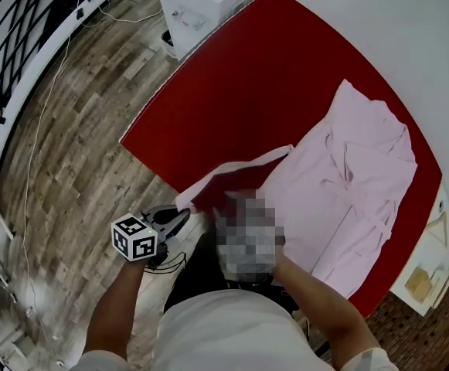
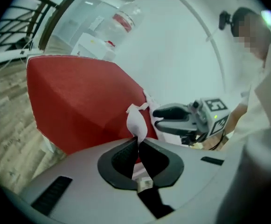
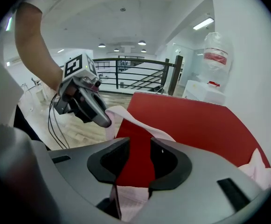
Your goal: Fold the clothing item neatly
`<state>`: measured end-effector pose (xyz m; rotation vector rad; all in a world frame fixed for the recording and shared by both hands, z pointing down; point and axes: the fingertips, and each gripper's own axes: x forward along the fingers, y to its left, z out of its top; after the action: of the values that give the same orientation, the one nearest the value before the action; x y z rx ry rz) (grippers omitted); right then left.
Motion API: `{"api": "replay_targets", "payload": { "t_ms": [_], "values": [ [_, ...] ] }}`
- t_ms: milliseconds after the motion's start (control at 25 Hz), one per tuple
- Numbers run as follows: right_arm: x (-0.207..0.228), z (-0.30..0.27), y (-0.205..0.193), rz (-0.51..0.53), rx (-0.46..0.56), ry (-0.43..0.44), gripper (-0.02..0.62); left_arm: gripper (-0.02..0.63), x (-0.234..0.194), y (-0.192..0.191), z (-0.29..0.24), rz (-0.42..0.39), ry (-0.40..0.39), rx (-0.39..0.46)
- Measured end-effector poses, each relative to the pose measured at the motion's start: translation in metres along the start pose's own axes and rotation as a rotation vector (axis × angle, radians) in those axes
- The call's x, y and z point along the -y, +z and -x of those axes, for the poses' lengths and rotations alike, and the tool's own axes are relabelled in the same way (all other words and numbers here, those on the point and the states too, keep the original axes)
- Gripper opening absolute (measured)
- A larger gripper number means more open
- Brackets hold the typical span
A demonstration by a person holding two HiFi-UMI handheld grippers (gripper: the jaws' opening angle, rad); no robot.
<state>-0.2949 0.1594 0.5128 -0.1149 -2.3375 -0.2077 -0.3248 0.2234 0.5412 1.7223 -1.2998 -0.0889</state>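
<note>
Left gripper [image 2: 138, 141] has its jaws pinched together on a scrap of pale pink cloth. That is the cuff end of the sleeve [image 1: 243, 163], bunched up just above the fingertips in the left gripper view.

From the head view, the pink shirt [image 1: 363, 184] lies spread flat on the right half of the red table [image 1: 239, 83], its body running roughly 12 to 6 o'clock. The one sleeve is drawn out away from it, stretched in a thin band from the body down to the table's near-left corner, where the left gripper has it.

So the line that matters is the sleeve, which lies on an 8-to-2 o'clock axis. The gripped cuff is at the 8 o'clock end and the shirt body sits off at 2 o'clock from the left gripper.

Right gripper [image 3: 140, 146] has its jaws standing part-way apart. Bare red table shows through the gap and pink cloth lies down in the throat, but the pads press on nothing that can be seen. In the head view it is hidden under the blurred patch, close to the sleeve's inner end.

By the look of it, the left hand is the one placed to carry the cuff. The fold would take it toward 2 o'clock, back over the body, with the right gripper nearer the shoulder to steady things.
</note>
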Motion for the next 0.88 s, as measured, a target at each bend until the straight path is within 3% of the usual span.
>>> {"api": "replay_targets", "payload": {
  "t_ms": [200, 280, 560, 880],
  "values": [
    [-0.013, 0.014, 0.001, -0.030, 0.049, 0.048, 0.121, 0.009, 0.046, 0.036, 0.006, 0.233, -0.236, 0.130],
    [-0.018, 0.023, 0.002, -0.052, 0.080, 0.072, 0.121, 0.009, 0.061, 0.050, 0.006, 0.278, -0.309, 0.162],
    [-0.026, 0.047, -0.007, -0.118, 0.112, 0.109, 0.143, 0.009, 0.104, 0.091, 0.002, 0.297, -0.470, 0.180],
    [-0.030, 0.038, -0.003, -0.267, 0.145, 0.124, 0.144, 0.009, 0.138, 0.124, -0.010, 0.314, -0.577, 0.193]
  ]
}}
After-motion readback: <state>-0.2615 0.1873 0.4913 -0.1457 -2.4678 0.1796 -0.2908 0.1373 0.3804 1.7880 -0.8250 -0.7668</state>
